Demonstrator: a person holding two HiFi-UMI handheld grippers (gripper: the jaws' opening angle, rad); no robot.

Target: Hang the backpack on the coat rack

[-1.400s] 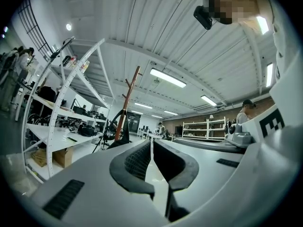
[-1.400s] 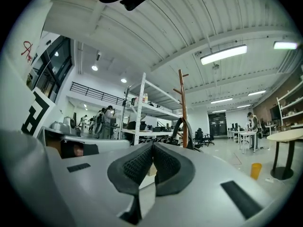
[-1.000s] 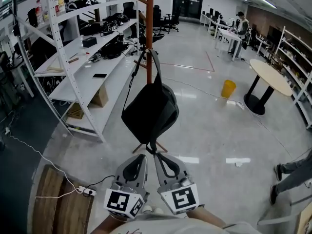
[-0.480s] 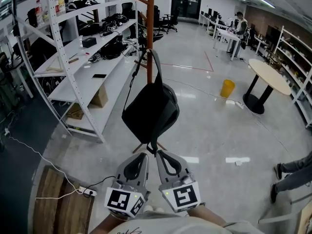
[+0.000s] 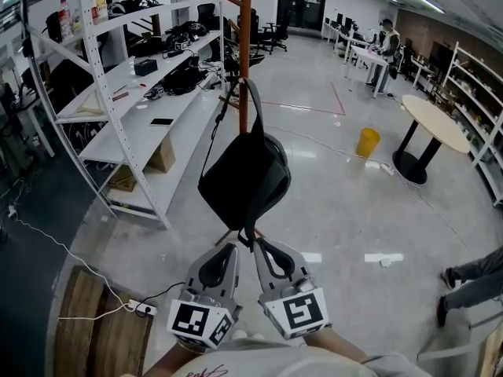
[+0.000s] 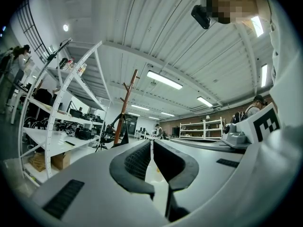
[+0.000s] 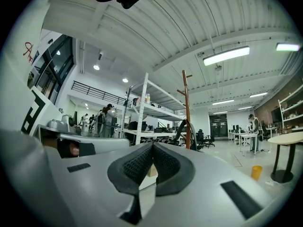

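Observation:
A black backpack [image 5: 244, 175] hangs by its top strap from a peg of the brown wooden coat rack [image 5: 244, 22], its body resting against the pole. Both grippers are side by side low in the head view, just below the backpack and apart from it. My left gripper [image 5: 233, 247] is shut with nothing between its pads. So is my right gripper [image 5: 258, 243]. The left gripper view shows the closed jaw tips [image 6: 152, 143] and the rack [image 6: 125, 105] far off to the left. In the right gripper view the tips [image 7: 152, 145] meet, with the rack pole [image 7: 186, 108] and the strap [image 7: 182, 129] beyond them.
White metal shelving [image 5: 134, 77] with cluttered shelves runs along the left of the rack. A round table [image 5: 436, 120] and a yellow bin [image 5: 368, 142] stand at the right. A person's legs [image 5: 471, 277] show at the right edge. A power strip [image 5: 141, 308] lies beside wooden boards [image 5: 102, 328].

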